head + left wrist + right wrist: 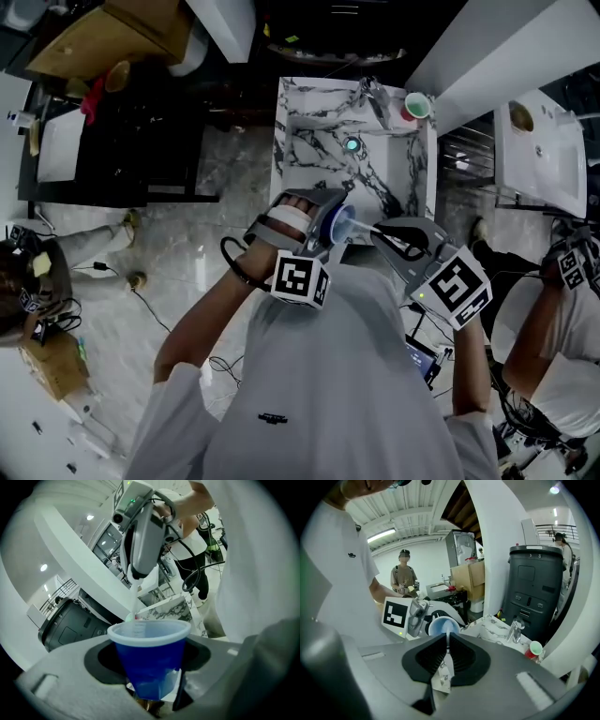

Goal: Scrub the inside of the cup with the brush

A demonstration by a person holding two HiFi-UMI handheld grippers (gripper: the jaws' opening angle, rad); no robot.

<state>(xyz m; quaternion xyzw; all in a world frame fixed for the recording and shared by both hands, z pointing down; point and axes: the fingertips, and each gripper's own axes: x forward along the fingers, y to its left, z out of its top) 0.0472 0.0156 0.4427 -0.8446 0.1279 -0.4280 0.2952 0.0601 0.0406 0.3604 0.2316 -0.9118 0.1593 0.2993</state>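
A blue cup with a white rim (342,225) is held in front of my chest, and my left gripper (330,231) is shut on it. In the left gripper view the cup (149,660) stands upright between the jaws. A thin white brush handle (134,599) comes down from my right gripper (140,550) into the cup's mouth. My right gripper (447,651) is shut on that handle (447,639), pointing at the cup's open mouth (442,625). The brush head is hidden inside the cup.
A marble sink counter (309,103) with a faucet (375,97) lies just ahead, with a red cup (415,106) at its far right corner. A dark bin (534,588) stands beside it. Another person (562,319) is at my right, and cables trail on the floor.
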